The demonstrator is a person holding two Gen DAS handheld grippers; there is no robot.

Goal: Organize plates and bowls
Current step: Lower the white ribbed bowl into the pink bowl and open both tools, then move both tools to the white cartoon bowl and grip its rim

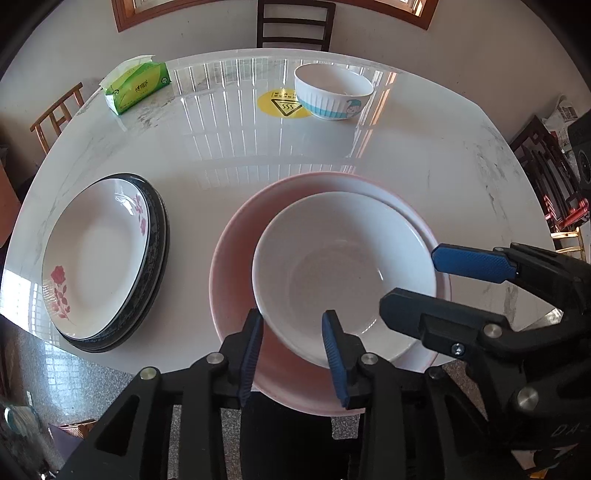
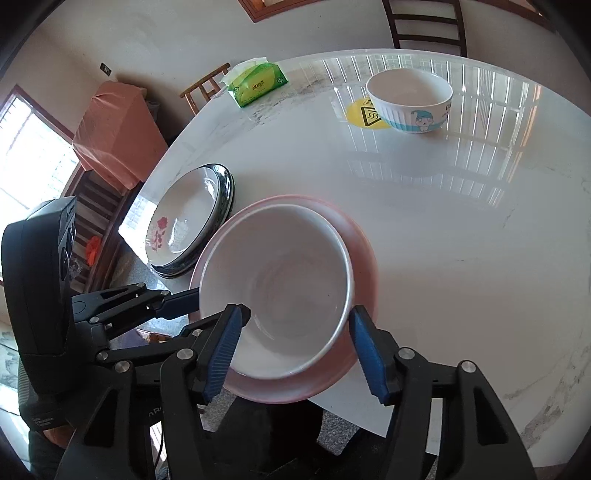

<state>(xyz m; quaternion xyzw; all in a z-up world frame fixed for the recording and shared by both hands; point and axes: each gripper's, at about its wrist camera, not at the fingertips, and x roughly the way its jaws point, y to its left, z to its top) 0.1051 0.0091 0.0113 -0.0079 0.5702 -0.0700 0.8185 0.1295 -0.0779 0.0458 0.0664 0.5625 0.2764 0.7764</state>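
A plain white bowl [image 1: 343, 273] sits inside a wide pink bowl [image 1: 236, 273] at the table's near edge; both also show in the right wrist view, the white bowl [image 2: 280, 291] and the pink bowl [image 2: 358, 254]. My left gripper [image 1: 291, 354] is open, its fingers astride the near rims of both bowls. My right gripper [image 2: 295, 350] is open, its fingers on either side of the white bowl's near rim. A stack of plates [image 1: 107, 258], the top one white with red flowers, lies to the left. A white and blue cartoon bowl [image 1: 332, 92] stands far across the table.
A green tissue pack [image 1: 138, 86] lies at the far left of the white marble table [image 1: 443, 177]. A yellow hot-surface sticker [image 1: 280, 105] sits beside the cartoon bowl. Wooden chairs [image 1: 295, 26] stand around the table. The pink bowl overhangs the near edge.
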